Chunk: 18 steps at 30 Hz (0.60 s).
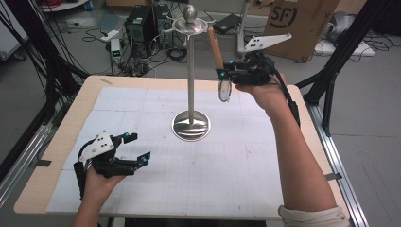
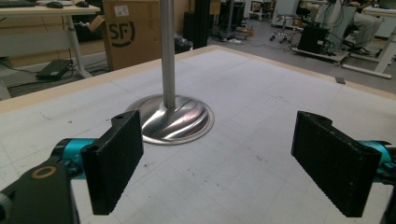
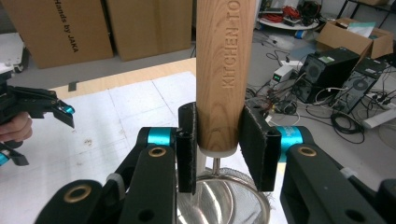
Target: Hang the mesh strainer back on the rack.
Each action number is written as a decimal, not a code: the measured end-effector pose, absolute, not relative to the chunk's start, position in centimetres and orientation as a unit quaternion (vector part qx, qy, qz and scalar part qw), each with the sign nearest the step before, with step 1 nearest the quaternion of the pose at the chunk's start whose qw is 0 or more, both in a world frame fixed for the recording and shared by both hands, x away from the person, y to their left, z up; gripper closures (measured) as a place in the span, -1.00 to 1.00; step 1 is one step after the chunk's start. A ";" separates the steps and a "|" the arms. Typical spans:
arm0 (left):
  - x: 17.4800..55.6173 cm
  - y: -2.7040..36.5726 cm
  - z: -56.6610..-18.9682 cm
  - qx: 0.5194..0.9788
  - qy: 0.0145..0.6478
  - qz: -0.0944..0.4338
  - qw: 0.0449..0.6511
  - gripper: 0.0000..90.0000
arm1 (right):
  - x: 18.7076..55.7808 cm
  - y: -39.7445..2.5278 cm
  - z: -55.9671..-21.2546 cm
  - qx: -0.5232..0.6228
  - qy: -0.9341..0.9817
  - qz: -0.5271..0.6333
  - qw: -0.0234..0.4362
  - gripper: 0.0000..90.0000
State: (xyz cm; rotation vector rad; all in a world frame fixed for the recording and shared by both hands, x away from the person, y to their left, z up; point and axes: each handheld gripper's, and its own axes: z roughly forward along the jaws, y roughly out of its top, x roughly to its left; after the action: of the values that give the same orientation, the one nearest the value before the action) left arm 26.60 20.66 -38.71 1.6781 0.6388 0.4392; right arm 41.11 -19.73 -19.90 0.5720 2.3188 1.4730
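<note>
Gripping wooden-handled strainer, right hand-held gripper, mesh bowl hanging

There was one tall metal stand on one table; one strainer with a wooden handle; two grippers, the left gripper and the right gripper; two black computer boxes sat on the floor.

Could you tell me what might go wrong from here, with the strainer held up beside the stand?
1. The right gripper pinches the strainer's wooden handle only at its lower end, so it could pivot or slip.
2. The handle top sits close to the stand's hook disc; a careless move might knock the metal stand over.
</note>
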 end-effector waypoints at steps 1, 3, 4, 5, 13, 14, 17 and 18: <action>26.6 20.7 -38.7 0.725 0.276 0.190 0.603 -0.61 | 41.2 -19.7 -20.0 0.201 0.814 0.518 0.165 0.52; 26.6 20.7 -38.7 0.724 0.276 0.189 0.603 -0.61 | 41.2 -19.5 -20.1 0.203 0.814 0.519 0.167 0.52; 26.6 20.7 -38.7 0.724 0.276 0.189 0.603 -0.61 | 41.3 -19.4 -20.1 0.202 0.814 0.519 0.167 0.52; 26.6 20.7 -38.7 0.723 0.277 0.189 0.604 -0.61 | 41.3 -19.3 -20.2 0.203 0.814 0.518 0.166 0.52; 26.5 20.8 -38.6 0.722 0.278 0.189 0.605 -0.61 | 41.2 -19.0 -20.2 0.202 0.817 0.510 0.180 0.42; 26.5 20.8 -38.6 0.722 0.277 0.190 0.605 -0.61 | 41.2 -19.1 -20.2 0.198 0.815 0.511 0.187 0.36; 26.6 20.8 -38.6 0.723 0.276 0.191 0.603 -0.61 | 41.1 -19.1 -20.2 0.203 0.818 0.506 0.186 0.30; 26.6 20.8 -38.7 0.723 0.276 0.191 0.603 -0.61 | 41.0 -19.2 -20.2 0.200 0.818 0.505 0.186 0.29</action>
State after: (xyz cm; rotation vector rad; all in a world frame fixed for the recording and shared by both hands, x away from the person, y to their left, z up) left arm 26.56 20.75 -38.66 1.6748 0.6381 0.4417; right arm 41.03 -19.19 -20.19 0.5643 2.3050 1.4233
